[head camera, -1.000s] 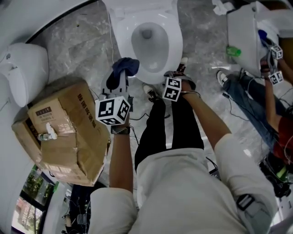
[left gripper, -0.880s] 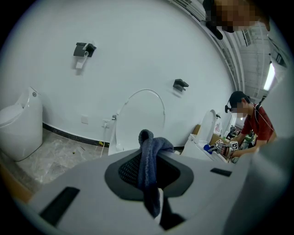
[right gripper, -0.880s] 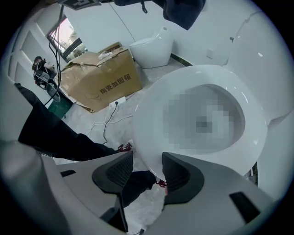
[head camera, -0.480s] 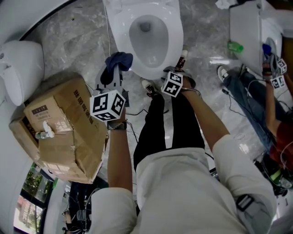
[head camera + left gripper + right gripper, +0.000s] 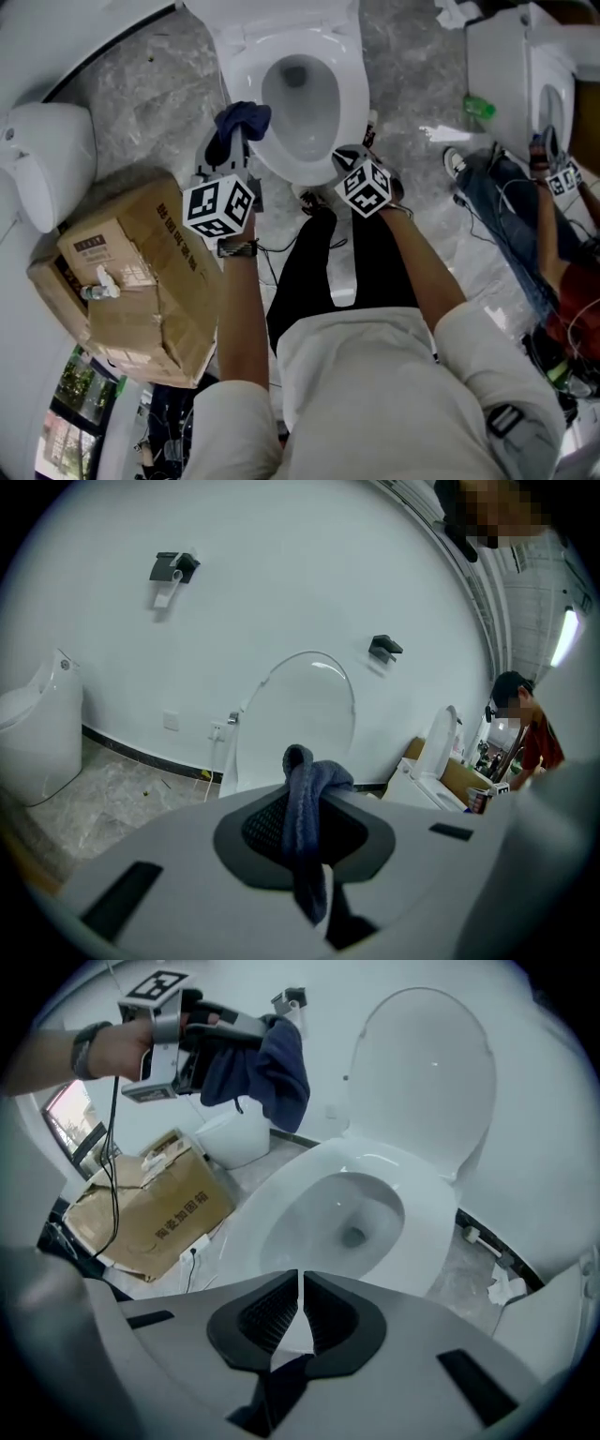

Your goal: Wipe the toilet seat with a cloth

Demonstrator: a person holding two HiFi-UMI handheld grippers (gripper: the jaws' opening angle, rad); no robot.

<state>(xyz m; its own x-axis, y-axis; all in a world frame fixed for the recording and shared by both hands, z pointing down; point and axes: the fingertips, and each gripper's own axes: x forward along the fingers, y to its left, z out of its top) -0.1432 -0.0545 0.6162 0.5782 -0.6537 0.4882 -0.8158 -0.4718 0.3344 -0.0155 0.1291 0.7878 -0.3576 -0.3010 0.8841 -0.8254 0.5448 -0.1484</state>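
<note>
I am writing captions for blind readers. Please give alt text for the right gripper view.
The right gripper, its jaws just closed on nothing, points down at an open white toilet with its lid raised. At upper left the left gripper holds a dark blue cloth, with a cardboard box below it.

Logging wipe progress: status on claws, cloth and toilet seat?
Left claw shut on blue cloth, held off the toilet seat. Right claw has just been closing, nothing between. Lid up, seat unobstructed; cardboard box off to the side.
</note>
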